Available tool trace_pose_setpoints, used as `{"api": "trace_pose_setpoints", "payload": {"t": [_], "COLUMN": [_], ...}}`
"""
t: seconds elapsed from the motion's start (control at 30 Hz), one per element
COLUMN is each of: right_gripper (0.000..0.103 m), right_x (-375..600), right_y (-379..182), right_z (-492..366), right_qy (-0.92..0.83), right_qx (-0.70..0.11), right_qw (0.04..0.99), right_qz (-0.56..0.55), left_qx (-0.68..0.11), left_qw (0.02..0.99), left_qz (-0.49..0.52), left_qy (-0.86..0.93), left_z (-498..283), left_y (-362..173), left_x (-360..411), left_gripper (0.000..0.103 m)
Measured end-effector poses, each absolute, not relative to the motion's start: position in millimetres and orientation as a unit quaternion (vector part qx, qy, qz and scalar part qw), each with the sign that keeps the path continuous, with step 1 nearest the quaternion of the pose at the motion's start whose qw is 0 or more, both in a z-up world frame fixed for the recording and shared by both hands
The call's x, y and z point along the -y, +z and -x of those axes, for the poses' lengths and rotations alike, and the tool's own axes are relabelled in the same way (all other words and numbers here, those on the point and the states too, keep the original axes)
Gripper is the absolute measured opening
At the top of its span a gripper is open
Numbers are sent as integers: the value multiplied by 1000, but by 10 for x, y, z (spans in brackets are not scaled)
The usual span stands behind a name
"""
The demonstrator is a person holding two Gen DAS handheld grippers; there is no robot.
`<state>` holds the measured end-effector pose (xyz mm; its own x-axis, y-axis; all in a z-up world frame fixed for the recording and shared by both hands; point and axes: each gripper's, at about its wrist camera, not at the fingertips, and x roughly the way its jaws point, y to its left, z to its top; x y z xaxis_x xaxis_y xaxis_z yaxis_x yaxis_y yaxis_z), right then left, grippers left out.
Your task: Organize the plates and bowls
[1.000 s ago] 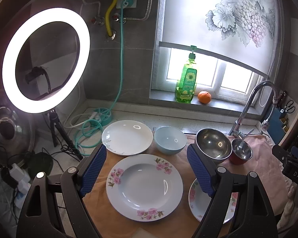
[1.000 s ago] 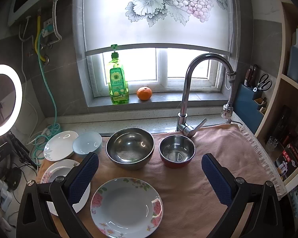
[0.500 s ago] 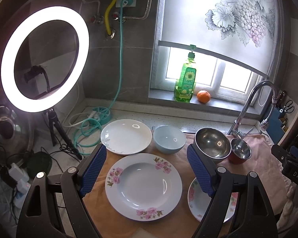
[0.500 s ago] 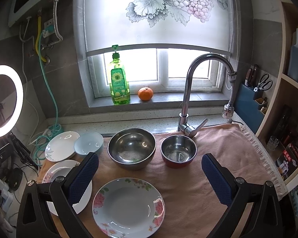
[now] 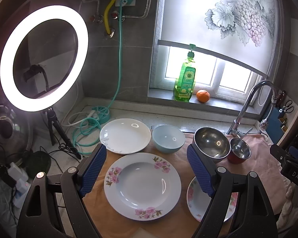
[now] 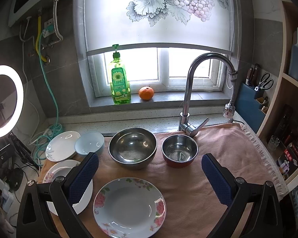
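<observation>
Pink terry towel [image 6: 224, 150] under glossy floral plate [image 6: 129, 206]

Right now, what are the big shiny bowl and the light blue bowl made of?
The big shiny bowl looks like polished metal, probably stainless steel: it is silver-grey and mirrors the light. The light blue bowl looks like glazed ceramic, possibly melamine: smooth, opaque pale blue with small bright glints. Neither gripper touches them.
</observation>
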<state>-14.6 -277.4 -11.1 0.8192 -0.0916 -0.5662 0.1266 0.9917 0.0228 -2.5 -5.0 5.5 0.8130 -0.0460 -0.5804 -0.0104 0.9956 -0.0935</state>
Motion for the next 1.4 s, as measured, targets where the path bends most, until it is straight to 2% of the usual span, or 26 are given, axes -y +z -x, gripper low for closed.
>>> {"api": "trace_pose_setpoints", "payload": {"t": [1.4], "right_gripper": [102], "right_x": [2759], "right_y": [-133], "right_z": [84], "right_qy": [-56], "right_qx": [-301], "right_qw": [951], "right_qz": [-31], "left_qx": [-310], "left_qw": [949], "left_qz": [49], "left_qy": [-13], "left_z": [-26], "left_y": [43], "left_x": [63], "left_gripper": [83]}}
